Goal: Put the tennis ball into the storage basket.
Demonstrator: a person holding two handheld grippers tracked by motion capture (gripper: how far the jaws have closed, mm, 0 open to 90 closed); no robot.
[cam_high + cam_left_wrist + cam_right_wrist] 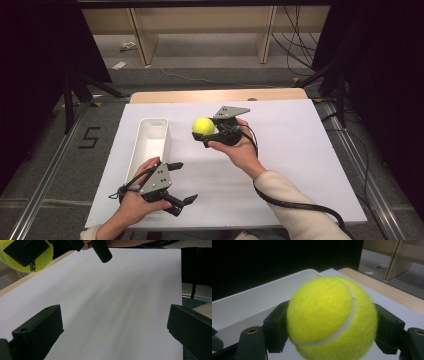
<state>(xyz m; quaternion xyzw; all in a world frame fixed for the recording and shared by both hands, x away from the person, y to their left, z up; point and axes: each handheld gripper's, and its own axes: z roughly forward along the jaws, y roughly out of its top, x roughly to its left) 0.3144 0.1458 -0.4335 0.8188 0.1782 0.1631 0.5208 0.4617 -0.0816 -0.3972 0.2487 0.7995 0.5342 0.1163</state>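
Item: tennis ball (203,126), yellow-green, clamped between the two black jaws of the right gripper (209,131) and carried above the white sheet (290,165), just to the right of the white bin (150,145) and clear of it.

Item: left gripper (181,184), jaws spread wide apart, holding nothing, low over the near left part of the sheet beside the bin's near end.

Step in hand, as judged: transport. The ball is lifted and gripped; placing it in the bin appears to be the aim, and it is not yet over the opening.

Next move calls for: a short carry leftward until the ball sits above the bin's interior, a lowering below the rim, then parting the jaws. A release too early would likely let the ball roll away across the sheet.

View notes:
- High view: gives the layout, with ball, bin and both hands in relation to each other.
- Right gripper view: shows the grip itself, both pads pressing the flanks of the ball (332,320), seam visible, bin wall (249,305) directly behind.
- Left gripper view: shows its own jaws apart over bare sheet, and the ball (40,263) with printed lettering, held farther off at upper left
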